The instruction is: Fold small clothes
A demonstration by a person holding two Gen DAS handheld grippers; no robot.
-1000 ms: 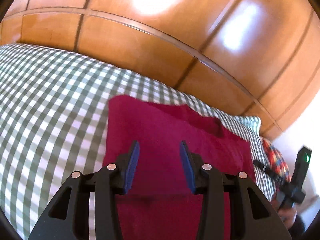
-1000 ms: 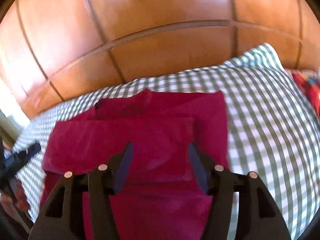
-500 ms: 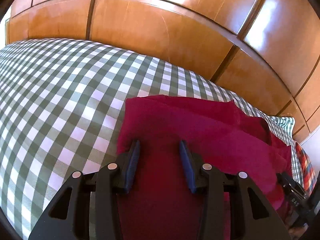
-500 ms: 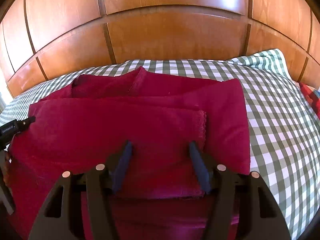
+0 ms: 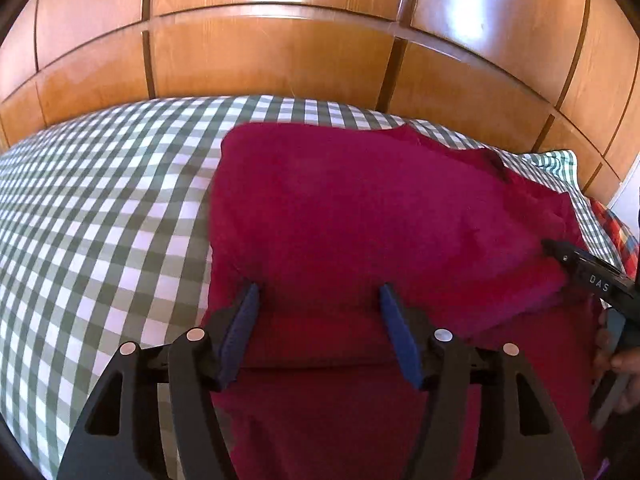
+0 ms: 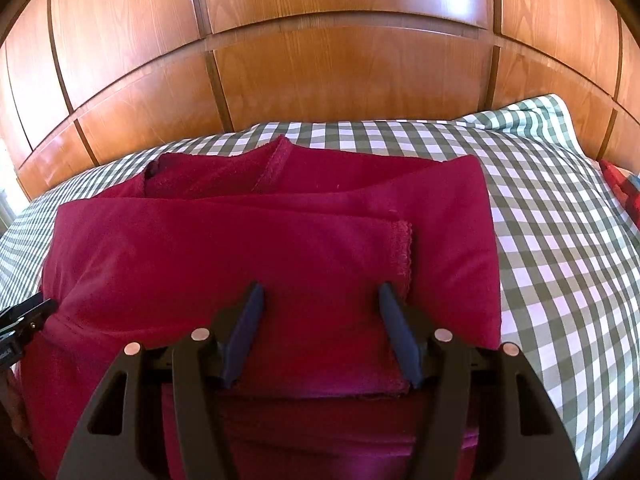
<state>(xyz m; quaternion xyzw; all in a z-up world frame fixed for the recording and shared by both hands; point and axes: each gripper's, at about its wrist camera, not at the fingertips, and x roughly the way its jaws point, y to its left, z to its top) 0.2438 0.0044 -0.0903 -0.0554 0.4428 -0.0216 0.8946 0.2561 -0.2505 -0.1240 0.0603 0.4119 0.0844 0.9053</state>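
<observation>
**Soft red garment, folded over, both grippers released above it**

Fabric here looks light, limp and slightly fuzzy; I expect it to sag and slide unless I pinch through a hem. The red garment (image 6: pixel 256 256) lies folded on the checked bedcover (image 6: pixel 560 248), its stitched edge facing my right side. My left gripper (image 5: pixel 318 320) is opening, cloth beneath it but nothing pinched between the pads; my right gripper (image 6: pixel 320 320) stands spread over the fold, not pressing anything. I would take the near folded edge at both corners. The bedcover is soft and will give. Behind it runs a glossy wooden panelled wall (image 5: pixel 280 48); a plaid cloth (image 5: pixel 618 236) sits beside.
</observation>
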